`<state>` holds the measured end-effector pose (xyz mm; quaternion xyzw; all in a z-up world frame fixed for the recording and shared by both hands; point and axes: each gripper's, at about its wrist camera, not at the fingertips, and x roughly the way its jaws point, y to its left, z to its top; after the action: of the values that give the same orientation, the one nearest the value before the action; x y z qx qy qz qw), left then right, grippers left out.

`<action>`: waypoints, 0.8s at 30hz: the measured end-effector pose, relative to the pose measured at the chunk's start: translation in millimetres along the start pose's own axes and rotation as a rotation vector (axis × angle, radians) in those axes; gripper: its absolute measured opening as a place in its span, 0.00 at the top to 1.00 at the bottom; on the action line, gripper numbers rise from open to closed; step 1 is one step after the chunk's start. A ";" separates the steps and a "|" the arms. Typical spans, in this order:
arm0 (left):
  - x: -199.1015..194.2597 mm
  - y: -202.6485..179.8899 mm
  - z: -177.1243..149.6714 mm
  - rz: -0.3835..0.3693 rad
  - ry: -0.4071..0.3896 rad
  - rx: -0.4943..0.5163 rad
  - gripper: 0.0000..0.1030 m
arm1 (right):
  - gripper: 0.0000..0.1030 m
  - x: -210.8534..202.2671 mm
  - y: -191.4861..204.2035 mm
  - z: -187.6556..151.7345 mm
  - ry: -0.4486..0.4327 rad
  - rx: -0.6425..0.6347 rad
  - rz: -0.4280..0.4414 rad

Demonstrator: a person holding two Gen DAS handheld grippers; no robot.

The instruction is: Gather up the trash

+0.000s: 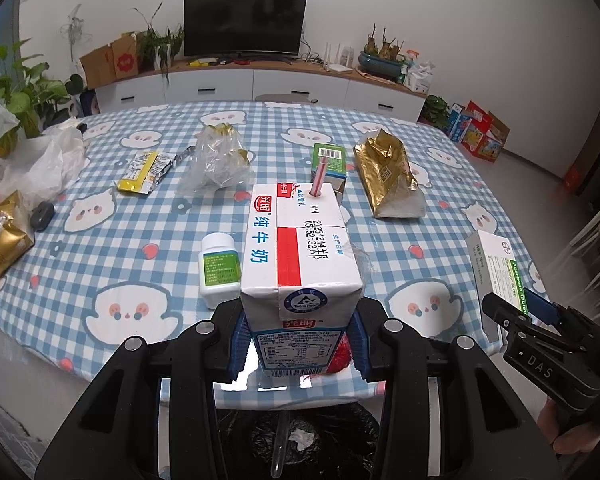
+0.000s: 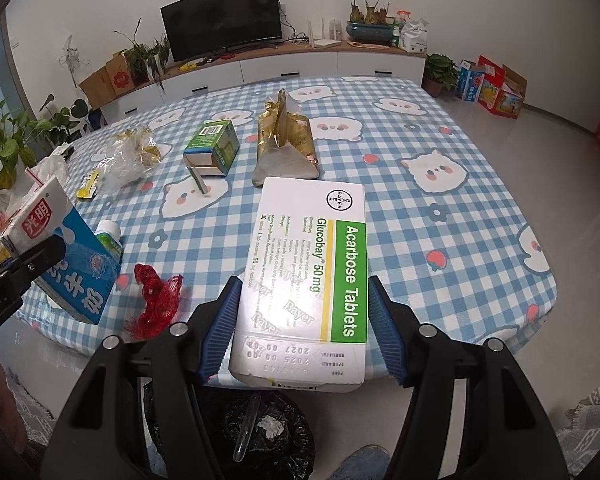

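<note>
While my left tool (image 1: pixel 298 344) clamps the milk carton (image 1: pixel 300 256) by its sides, my right tool (image 2: pixel 304 320) grips the tablet box (image 2: pixel 308 272). Both are held at the near edge of the checkered surface (image 2: pixel 440 184), above the black-lined trash bin (image 2: pixel 272 436) below.

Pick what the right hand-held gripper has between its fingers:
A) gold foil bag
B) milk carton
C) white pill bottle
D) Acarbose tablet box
D: the right hand-held gripper is shut on the Acarbose tablet box, its blue pads against both sides; the milk carton sits in the left hand-held gripper.
</note>
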<state>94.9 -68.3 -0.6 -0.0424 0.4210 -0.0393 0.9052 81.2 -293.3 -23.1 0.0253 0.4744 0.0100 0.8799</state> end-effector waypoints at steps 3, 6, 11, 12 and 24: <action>-7.2 -0.1 -9.5 0.001 0.000 0.003 0.61 | 0.42 -9.4 2.8 -6.2 -0.011 -0.007 0.001; -13.2 3.3 -19.2 -0.001 0.003 -0.004 0.61 | 0.42 -16.8 5.3 -13.2 -0.020 -0.015 0.002; -23.5 7.7 -36.7 0.001 0.010 -0.014 0.61 | 0.42 -24.9 8.1 -28.0 -0.020 -0.032 -0.001; -25.7 8.0 -40.7 0.000 0.011 -0.014 0.61 | 0.42 -26.9 8.6 -30.8 -0.023 -0.037 -0.002; -51.1 12.2 -87.2 -0.015 0.020 -0.012 0.61 | 0.42 -48.3 2.3 -69.3 -0.027 -0.030 0.015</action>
<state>-4.2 -54.5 -19.0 -0.0506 0.4298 -0.0437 0.9004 -3.2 -290.6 -20.7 0.0159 0.4620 0.0231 0.8864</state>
